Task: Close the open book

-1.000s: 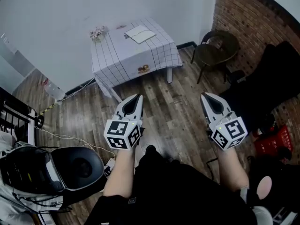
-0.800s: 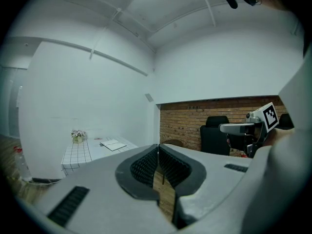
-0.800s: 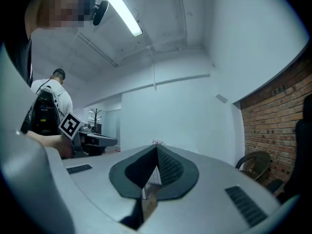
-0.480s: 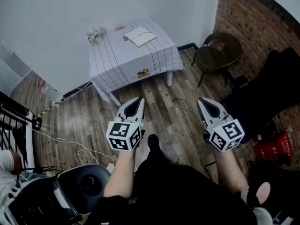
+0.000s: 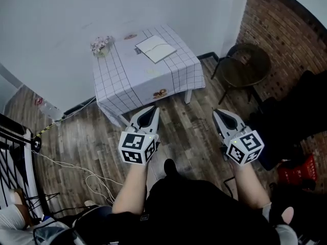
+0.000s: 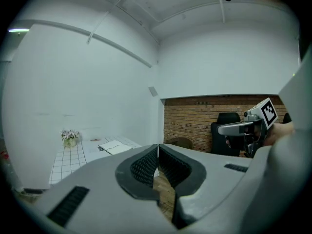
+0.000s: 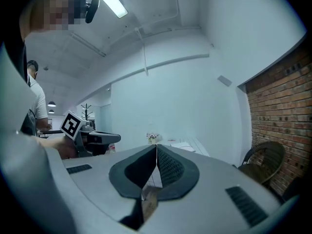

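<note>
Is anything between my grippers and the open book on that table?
Nothing visible blocks it. The left gripper and right gripper, both shut and empty, are over wood floor short of the table. The open book lies on its far side; only a small brown item sits near the near edge.

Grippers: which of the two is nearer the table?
The left gripper, its tip almost at the tablecloth; the right gripper is over bare floor.

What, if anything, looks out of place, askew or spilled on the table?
Nothing stands out. The open book lies flat on the checked tablecloth, the flower pot stands upright at a far corner, and no spill shows.
</note>
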Demonstrator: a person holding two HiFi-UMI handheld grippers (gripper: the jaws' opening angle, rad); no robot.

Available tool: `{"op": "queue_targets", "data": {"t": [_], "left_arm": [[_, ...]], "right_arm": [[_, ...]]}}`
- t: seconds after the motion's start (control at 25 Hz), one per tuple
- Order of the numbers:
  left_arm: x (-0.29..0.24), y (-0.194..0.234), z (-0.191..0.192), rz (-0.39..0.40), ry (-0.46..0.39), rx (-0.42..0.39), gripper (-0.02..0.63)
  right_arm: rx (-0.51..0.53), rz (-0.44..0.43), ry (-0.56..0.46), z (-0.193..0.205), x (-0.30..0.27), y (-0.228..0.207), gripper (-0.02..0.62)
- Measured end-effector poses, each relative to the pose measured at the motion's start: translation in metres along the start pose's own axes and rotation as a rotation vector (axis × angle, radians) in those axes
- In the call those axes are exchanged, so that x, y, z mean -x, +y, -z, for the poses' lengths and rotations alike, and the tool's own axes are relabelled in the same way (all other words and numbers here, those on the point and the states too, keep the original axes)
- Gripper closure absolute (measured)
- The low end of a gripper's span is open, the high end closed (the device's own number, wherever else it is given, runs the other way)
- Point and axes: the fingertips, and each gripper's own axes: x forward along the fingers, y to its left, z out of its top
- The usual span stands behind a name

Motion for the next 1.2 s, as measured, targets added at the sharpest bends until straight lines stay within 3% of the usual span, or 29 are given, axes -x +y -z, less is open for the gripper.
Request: {"op": "queue_targets", "data": {"t": [0.32, 0.64, 1.0, 1.2], "left_arm": [[-0.043, 0.102, -0.007, 0.023, 0.016, -0.005, 0.591], [-0.076, 0.145, 0.004, 0.03, 0.061, -0.006, 0.591], [-0.145, 0.178, 0.014, 0.007, 0.148, -0.025, 0.591], [-0.212, 0.206, 0.019, -0.036, 0.188, 0.017, 0.591]], "right_arm": [[-0.01, -0.031, 0.053, -0.001, -0.115, 0.021, 0.591], [-0.025, -0.05, 0.094, 0.007, -0.172, 0.014, 0.591], [-0.094, -0.101, 0.127, 0.023, -0.248, -0.044, 0.591], [-0.121, -0.147, 0.126, 0.021, -0.302, -0.099, 0.591]]}}
